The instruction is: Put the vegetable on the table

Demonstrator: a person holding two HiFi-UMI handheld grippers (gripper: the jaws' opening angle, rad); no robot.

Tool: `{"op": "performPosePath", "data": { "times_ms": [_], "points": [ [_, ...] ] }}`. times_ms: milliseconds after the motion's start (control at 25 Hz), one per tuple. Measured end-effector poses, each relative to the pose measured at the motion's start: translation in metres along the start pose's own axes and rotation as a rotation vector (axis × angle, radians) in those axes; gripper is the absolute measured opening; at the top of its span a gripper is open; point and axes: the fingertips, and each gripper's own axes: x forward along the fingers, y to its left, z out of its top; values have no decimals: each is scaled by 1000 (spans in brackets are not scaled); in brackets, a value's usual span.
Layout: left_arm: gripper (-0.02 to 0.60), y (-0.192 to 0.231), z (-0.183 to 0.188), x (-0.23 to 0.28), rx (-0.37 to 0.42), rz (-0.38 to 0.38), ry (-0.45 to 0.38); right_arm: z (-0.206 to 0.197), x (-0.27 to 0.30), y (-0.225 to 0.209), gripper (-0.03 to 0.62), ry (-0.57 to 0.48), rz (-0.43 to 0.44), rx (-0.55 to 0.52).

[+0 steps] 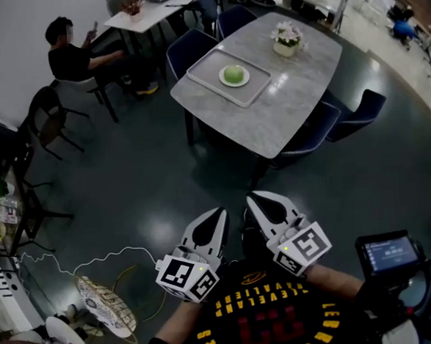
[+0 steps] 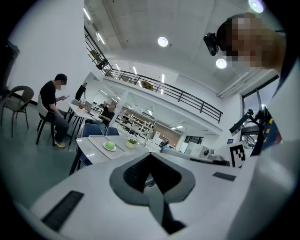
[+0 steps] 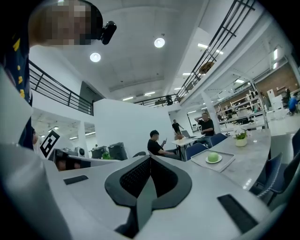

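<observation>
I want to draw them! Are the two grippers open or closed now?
Left gripper: closed, holding nothing.
Right gripper: closed, holding nothing.

Dark glossy floor (image 1: 128,188), grey marble table (image 1: 298,88), navy chairs (image 1: 358,110), white wall (image 1: 6,20), round ceiling lights (image 2: 162,41)

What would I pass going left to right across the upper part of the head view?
seated person → green vegetable → flower pot → blue chair

The vegetable (image 1: 234,74) is green, its plate (image 1: 246,76) white, the tray (image 1: 207,69) grey, the table (image 1: 288,107) pale marbled grey.
</observation>
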Motion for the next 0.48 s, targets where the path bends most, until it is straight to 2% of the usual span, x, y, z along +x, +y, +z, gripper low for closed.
{"op": "performPosePath", "data": {
  "times_ms": [480],
  "points": [
    [0, 52, 61, 130, 33, 66, -11, 46, 91, -126, 5, 13, 30, 39]
  ]
}}
